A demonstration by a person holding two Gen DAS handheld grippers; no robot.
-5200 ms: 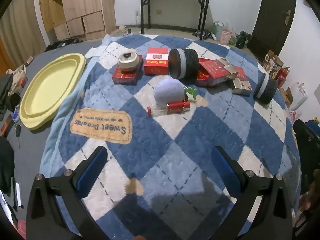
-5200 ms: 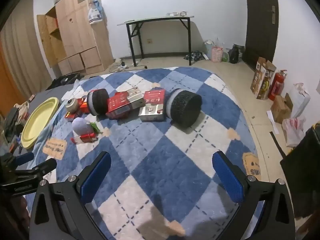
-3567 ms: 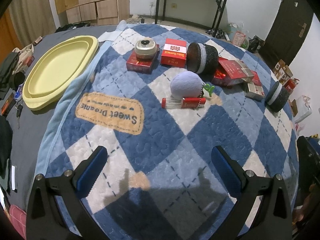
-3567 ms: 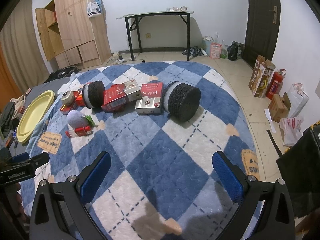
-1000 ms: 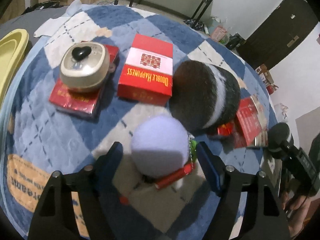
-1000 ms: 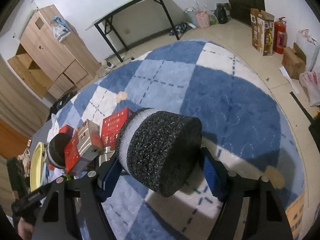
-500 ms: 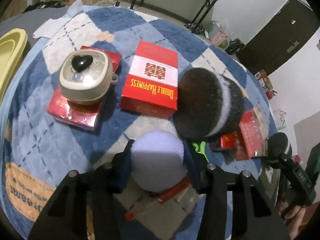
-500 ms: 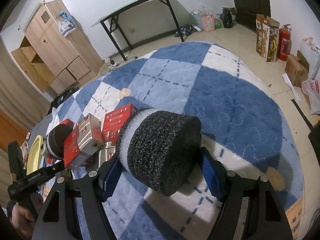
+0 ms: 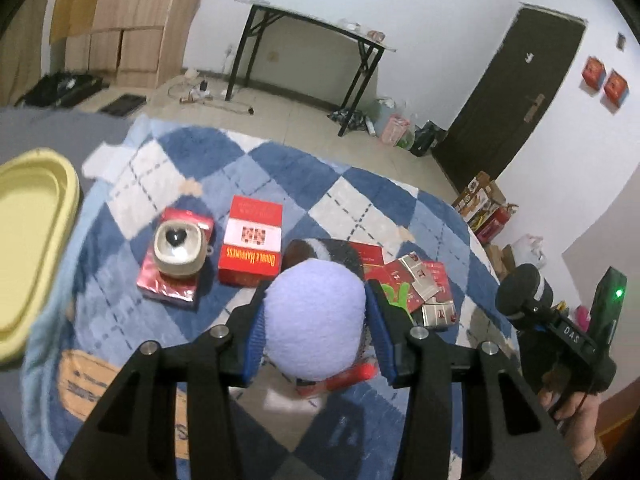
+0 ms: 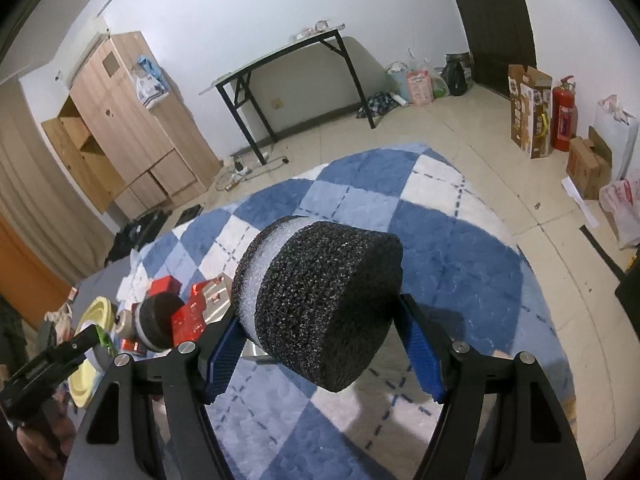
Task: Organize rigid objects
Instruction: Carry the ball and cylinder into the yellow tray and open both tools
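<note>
Two grips show on my feeds: my left gripper (image 9: pixel 314 330) has its blue fingers (image 9: pixel 256 332) clamped on the lilac ball (image 9: pixel 316 318), held above the blue checked quilt (image 9: pixel 340 200), and my right gripper (image 10: pixel 326 354) pinches the black foam cylinder (image 10: pixel 324 304) at its sides. Below the ball I see a red box (image 9: pixel 252 246), a beige case (image 9: pixel 178 248) on a red packet, and a yellow tray (image 9: pixel 28 248) at left.
</note>
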